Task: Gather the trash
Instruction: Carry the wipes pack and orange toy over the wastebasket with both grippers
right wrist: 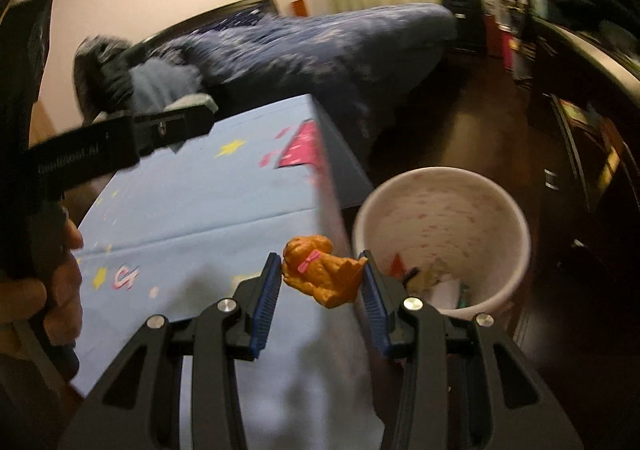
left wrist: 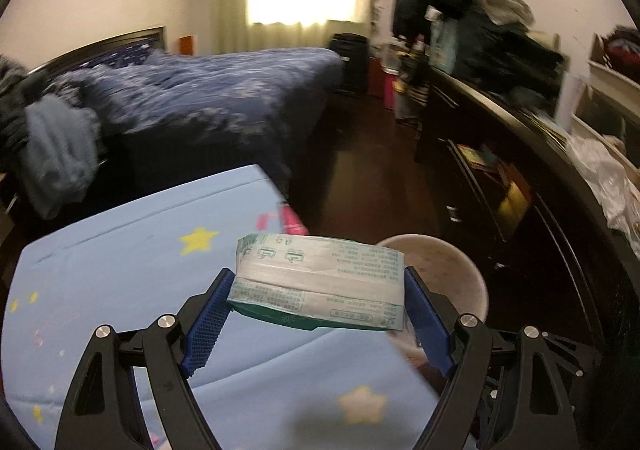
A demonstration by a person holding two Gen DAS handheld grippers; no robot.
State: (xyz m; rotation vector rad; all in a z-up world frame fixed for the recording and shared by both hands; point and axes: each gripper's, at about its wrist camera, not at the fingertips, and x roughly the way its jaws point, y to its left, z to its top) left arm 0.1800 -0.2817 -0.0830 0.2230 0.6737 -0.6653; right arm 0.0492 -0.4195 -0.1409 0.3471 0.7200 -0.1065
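left gripper (left wrist: 318, 286) clamps green-white packet (left wrist: 320, 282), frame centre, above blue star cloth (left wrist: 120, 270) | right gripper (right wrist: 320, 270) clamps orange toy dog (right wrist: 324, 274) beside white bin (right wrist: 440, 186), lower right | right view only: trash inside bin; hand (right wrist: 60, 282) lower left

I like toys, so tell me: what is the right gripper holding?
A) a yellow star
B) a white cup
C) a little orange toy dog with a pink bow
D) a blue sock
C: in the right wrist view the right gripper has its blue pads pressed on both sides of a small orange toy dog with a pink bow, held up beside the white bin.
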